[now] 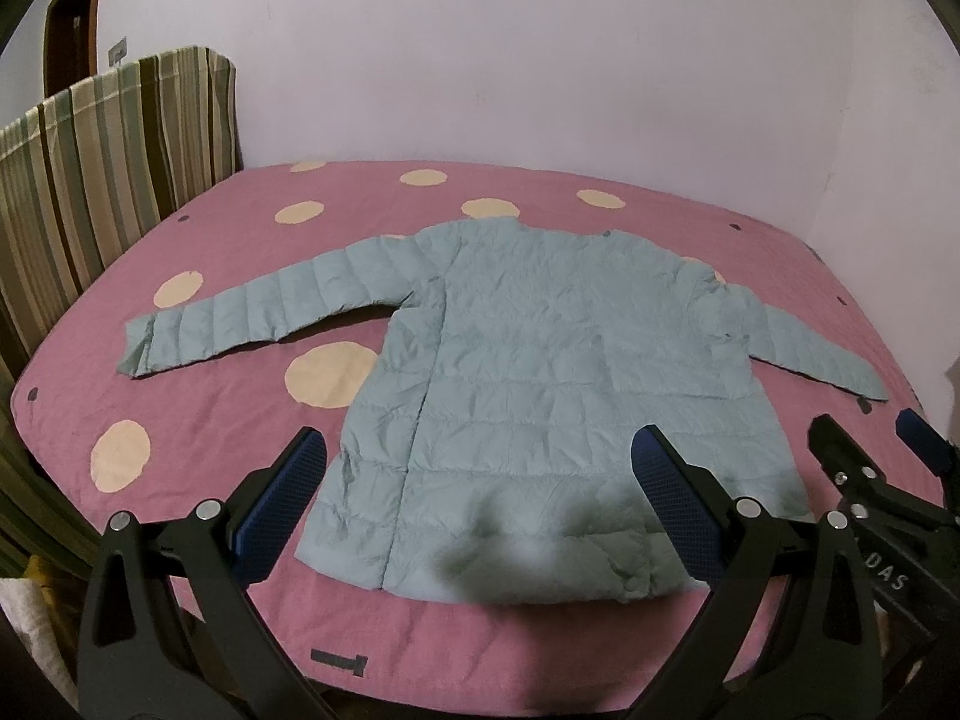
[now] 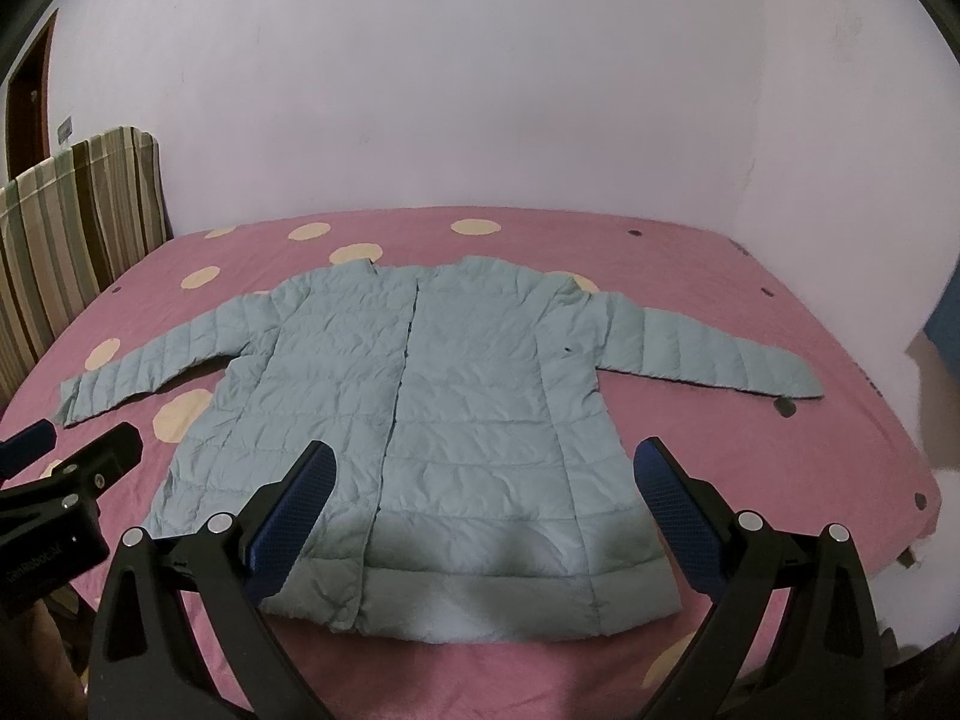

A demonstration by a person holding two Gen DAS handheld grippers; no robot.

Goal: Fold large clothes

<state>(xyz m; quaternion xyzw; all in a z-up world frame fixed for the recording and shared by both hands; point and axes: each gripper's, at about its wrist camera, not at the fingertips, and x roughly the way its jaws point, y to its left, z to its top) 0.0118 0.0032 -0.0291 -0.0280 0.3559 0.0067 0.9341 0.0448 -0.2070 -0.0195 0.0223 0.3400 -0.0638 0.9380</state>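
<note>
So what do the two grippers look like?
Both match: the left gripper and right gripper have black plastic arms with silver rivets, and blue pads with a dotted texture. White lettering marks each body, too blurred to read. No cables or sleeves show.

Pale mint-blue quilted jacket [image 1: 540, 372] on a pink bed [image 1: 240, 438] with cream dots.

Jacket: one flat light blue-green all over, stitched in horizontal quilt bands, small dark marks near collar and chest. Bed cover: dusty pink, big cream-yellow polka dots [image 1: 327, 373], a few tiny dark grey specks, a dark grey tag near the front edge. Striped cloth [image 1: 114, 180] at the bed's head: vertical stripes in olive green, brown, beige, grey. Wall [image 1: 540, 60]: plain pale lilac-white, some faint stains. Door [image 1: 72, 18]: dark brown. Left claw [image 1: 480, 498] and right claw [image 2: 486, 510]: black frames, blue textured pads, silver rivets.
</note>
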